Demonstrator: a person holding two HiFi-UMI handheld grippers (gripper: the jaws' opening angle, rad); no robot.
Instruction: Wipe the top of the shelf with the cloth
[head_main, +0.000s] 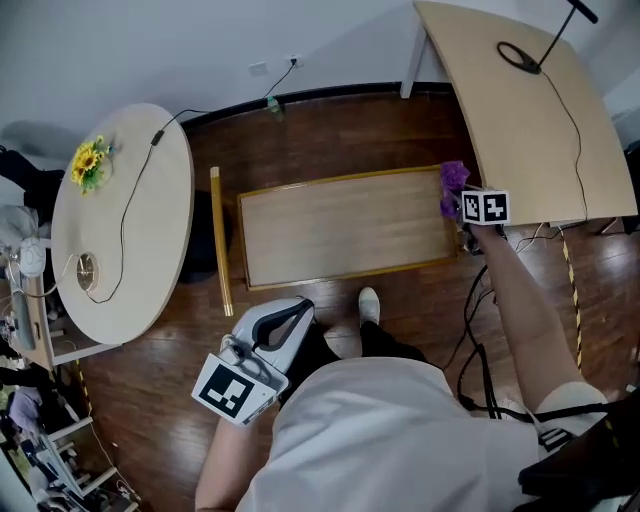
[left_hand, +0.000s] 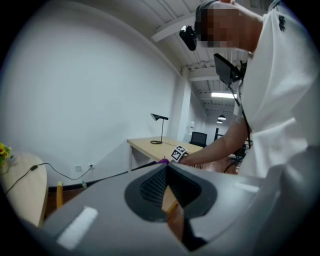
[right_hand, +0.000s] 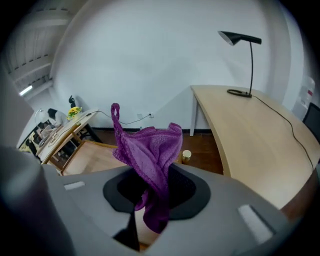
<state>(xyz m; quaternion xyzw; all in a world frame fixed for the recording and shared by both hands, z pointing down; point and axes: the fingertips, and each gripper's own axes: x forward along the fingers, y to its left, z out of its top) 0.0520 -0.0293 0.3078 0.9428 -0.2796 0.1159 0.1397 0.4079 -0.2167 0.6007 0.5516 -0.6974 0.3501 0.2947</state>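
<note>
The shelf's pale wooden top (head_main: 350, 225) with its darker rim lies in the middle of the head view. A purple cloth (head_main: 453, 185) hangs at its right end, pinched in my right gripper (head_main: 458, 200), which is shut on it. In the right gripper view the cloth (right_hand: 150, 150) bunches up out of the right gripper (right_hand: 155, 172), with the shelf top (right_hand: 95, 155) below left. My left gripper (head_main: 290, 308) is held near my body, in front of the shelf's front edge. Its jaws are shut with nothing in them (left_hand: 167, 167).
A round table (head_main: 120, 220) with sunflowers (head_main: 88, 162) and a cable stands at the left. A curved desk (head_main: 530, 110) with a lamp base (head_main: 517, 55) fills the upper right. A wooden bar (head_main: 220, 240) lies left of the shelf. Cables (head_main: 475, 320) trail on the floor at right.
</note>
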